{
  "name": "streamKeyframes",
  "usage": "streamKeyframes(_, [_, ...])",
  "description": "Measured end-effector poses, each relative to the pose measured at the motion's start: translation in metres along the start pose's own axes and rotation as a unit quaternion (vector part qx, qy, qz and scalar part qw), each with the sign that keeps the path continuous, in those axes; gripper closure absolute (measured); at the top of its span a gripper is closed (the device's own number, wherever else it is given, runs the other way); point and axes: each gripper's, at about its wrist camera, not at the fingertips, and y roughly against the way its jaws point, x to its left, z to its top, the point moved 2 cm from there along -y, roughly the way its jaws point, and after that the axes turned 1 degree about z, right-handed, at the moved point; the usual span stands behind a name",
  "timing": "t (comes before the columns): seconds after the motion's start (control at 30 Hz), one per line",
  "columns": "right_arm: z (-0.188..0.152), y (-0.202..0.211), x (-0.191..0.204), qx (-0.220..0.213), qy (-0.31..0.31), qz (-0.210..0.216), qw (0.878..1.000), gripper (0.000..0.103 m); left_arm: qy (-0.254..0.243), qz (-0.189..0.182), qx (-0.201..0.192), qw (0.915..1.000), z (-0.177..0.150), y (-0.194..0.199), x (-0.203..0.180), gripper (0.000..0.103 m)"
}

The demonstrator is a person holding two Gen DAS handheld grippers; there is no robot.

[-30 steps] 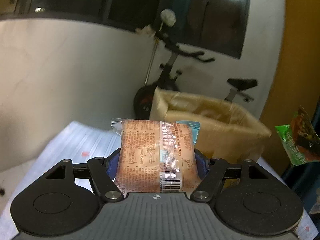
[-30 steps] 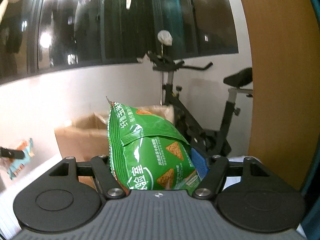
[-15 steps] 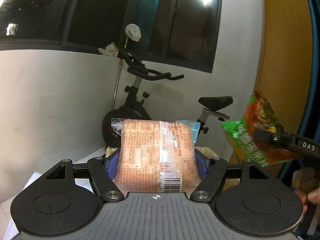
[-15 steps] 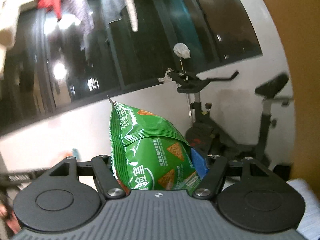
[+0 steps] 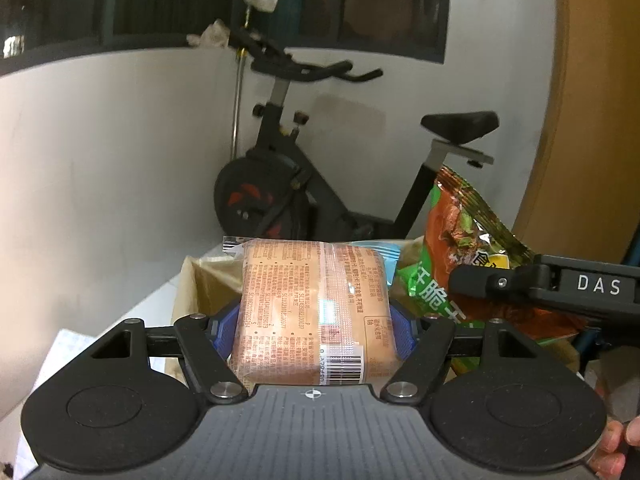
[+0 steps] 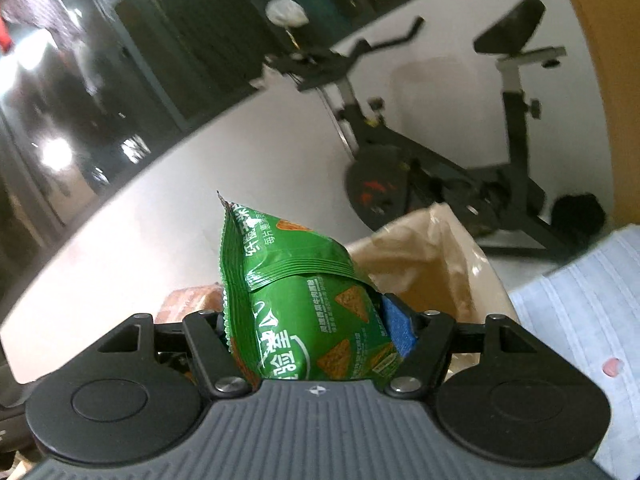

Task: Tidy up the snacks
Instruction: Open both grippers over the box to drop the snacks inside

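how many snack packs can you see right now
2. An orange packet is clamped in the left gripper, and a green chip bag is clamped in the right gripper, both near a cardboard box. More may be hidden inside the box.

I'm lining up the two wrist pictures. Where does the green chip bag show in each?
Left wrist: green chip bag at right, clamped in the right gripper, beside the orange packet.
Right wrist: bag centre, between its own fingers.
Shared landmark: the exercise bike behind the cardboard box.
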Motion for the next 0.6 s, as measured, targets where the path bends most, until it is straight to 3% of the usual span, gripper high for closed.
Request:
streamKeyframes(0.27, [-0.010, -0.015, 0.000, 0.031, -0.016, -0.049, 0.998, 0.029, 0.004, 0.003, 0.040, 0.9992, -0.004, -0.026, 0.017, 0.027])
streamKeyframes(0.4, [-0.015, -0.020, 0.001, 0.043, -0.019, -0.062, 0.997, 0.028, 0.008, 0.011, 0.033, 0.9993, -0.009, -0.016, 0.022, 0.015])
streamKeyframes(0.6, [-0.018, -0.017, -0.001, 0.041, -0.028, -0.062, 0.997, 0.025, 0.029, 0.007, 0.020, 0.9994, -0.011, 0.003, 0.031, 0.015])
